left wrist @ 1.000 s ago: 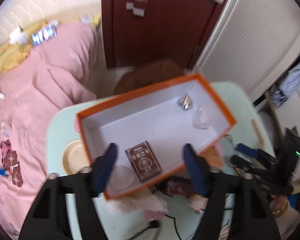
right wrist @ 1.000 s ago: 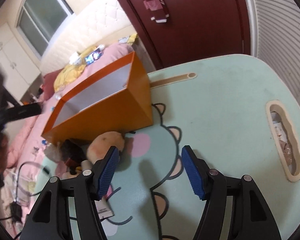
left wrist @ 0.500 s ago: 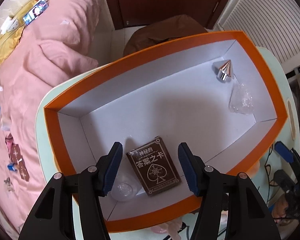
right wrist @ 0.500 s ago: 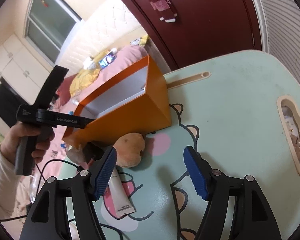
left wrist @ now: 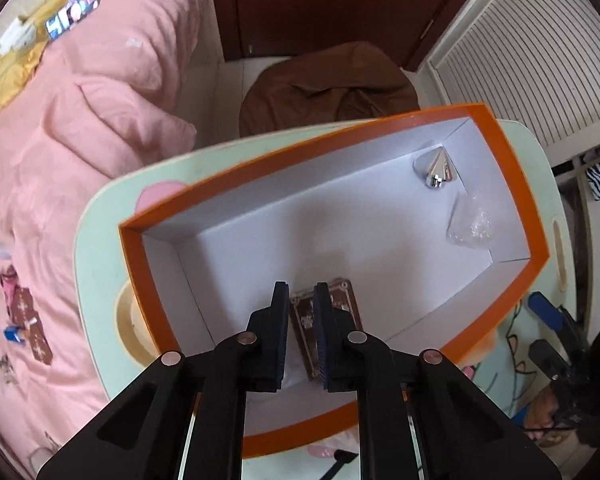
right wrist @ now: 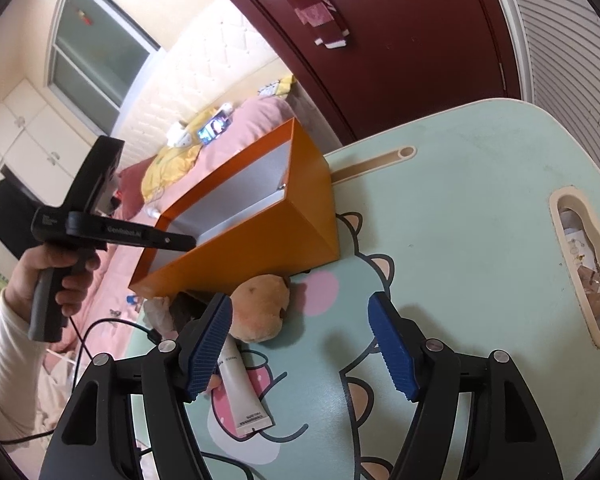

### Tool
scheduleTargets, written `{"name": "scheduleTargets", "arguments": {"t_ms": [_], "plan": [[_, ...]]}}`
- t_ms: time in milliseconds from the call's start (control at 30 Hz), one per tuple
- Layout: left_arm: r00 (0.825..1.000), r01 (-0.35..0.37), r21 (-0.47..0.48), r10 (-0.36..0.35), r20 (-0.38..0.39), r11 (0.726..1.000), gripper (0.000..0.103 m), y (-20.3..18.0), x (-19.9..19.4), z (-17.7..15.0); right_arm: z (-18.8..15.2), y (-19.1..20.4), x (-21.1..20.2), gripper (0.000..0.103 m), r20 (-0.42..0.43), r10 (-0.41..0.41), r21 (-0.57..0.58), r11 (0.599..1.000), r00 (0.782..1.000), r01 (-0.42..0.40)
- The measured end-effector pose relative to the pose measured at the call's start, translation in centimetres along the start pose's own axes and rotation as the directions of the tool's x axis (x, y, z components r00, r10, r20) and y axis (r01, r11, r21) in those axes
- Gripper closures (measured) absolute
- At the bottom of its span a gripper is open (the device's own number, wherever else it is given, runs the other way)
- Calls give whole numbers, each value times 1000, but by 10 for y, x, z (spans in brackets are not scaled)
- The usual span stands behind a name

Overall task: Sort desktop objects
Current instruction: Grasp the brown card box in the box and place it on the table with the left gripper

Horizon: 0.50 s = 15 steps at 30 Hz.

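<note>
Three items sit in the orange box (left wrist: 512, 184), white inside, on the pale green cartoon-print table (right wrist: 480, 184): a brown card deck (left wrist: 342, 312) with ornate border, flat on the floor at the near end; a shiny silver cone (left wrist: 436, 166) in the far right corner; a crumpled clear plastic bag (left wrist: 470, 222) just beside the cone, near the right wall.

Change vs half a second ago: left gripper (left wrist: 301, 336) was wide open, straddling the deck; now its blue pads (left wrist: 321, 336) are nearly together with only a narrow gap. The deck shows through that gap and to the right of the pads, lying under them, not between them. Can't tell if the tips touch the deck. Box also sits farther from the camera than before, more table edge visible.

Right gripper (right wrist: 304, 344) is about where it was, jaws wide apart, holding nothing, hovering over the table. Its left pad sits over a white tube (right wrist: 244, 396) lying on the table, and a tan plush toy (right wrist: 260, 304) lies just ahead, tucked against the box's near outer side.

Right wrist view also shows the left hand (right wrist: 48, 276) holding the other gripper's handle, nose reaching over the box rim.
</note>
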<state>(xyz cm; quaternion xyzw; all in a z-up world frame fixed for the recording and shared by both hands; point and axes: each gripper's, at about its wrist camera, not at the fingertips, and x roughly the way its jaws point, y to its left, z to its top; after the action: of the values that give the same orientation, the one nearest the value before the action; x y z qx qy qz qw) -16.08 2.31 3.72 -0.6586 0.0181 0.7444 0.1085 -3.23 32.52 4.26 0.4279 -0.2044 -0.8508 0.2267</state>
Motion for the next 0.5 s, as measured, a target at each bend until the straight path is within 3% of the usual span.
{"name": "scheduleTargets", "arguments": {"t_ms": [33,100,133,400,500], "plan": [[1000,8,-22,-8,-11,1000,84,2,2,-1,0,0,0,33,-1,2,0,1000,1000,-2],[999,12,-61,-14,-33,998,59,5,7,-2,0,0,0,33,1,0,-1,1000,1000,0],[999,12,-79,-15,-44,997,54,5,9,-3,0,0,0,33,1,1,0,1000,1000,-1],[994,-17,12,18,-111,1000,52,-27,29,2,1,-5,-1,31,-8,26,26,999,1000,-26],[992,37,-6,-38,-117,999,59,-28,36,0,2,-7,-3,30,-5,31,32,999,1000,-31]]}}
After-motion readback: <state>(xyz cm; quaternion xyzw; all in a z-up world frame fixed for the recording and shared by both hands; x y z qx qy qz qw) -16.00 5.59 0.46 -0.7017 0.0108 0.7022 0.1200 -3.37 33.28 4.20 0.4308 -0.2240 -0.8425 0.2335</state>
